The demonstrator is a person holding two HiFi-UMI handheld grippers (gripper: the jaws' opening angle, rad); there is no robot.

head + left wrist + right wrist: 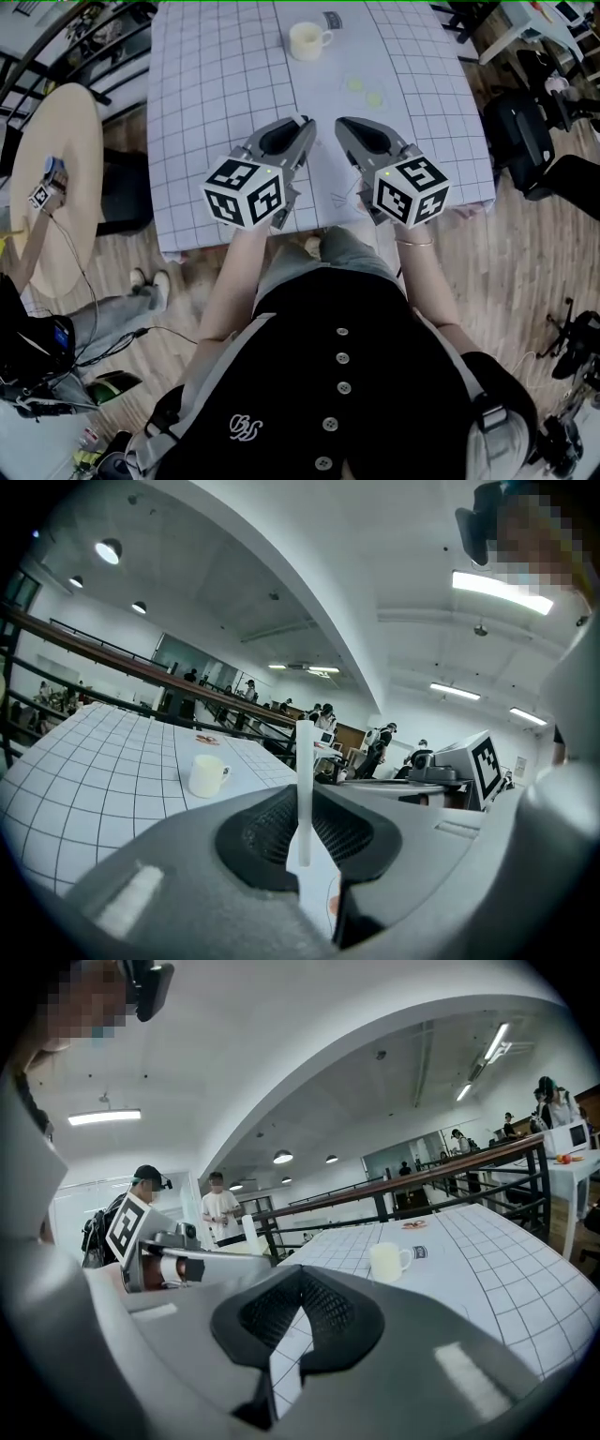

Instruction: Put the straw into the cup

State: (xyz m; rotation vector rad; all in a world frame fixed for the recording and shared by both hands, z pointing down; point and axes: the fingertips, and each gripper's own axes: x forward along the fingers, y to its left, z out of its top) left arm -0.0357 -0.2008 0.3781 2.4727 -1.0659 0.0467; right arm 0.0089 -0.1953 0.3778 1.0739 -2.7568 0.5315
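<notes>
My left gripper (305,808) has its jaws pinched on the white straw (304,771) near its lower end, upright; my right gripper (300,1283) looks closed and empty. I judge the straw light, slick and crushable, so I'd keep a gentle squeeze low down. The cup (207,775) stands well ahead of the jaws.

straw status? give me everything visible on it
The straw is a plain white, straight tube, plastic or paper by its look. It stands upright, its lower end clamped between the jaws of the left gripper, with most of its length sticking up free. Nothing else touches it. The cup stands apart, farther off on the gridded table.
</notes>
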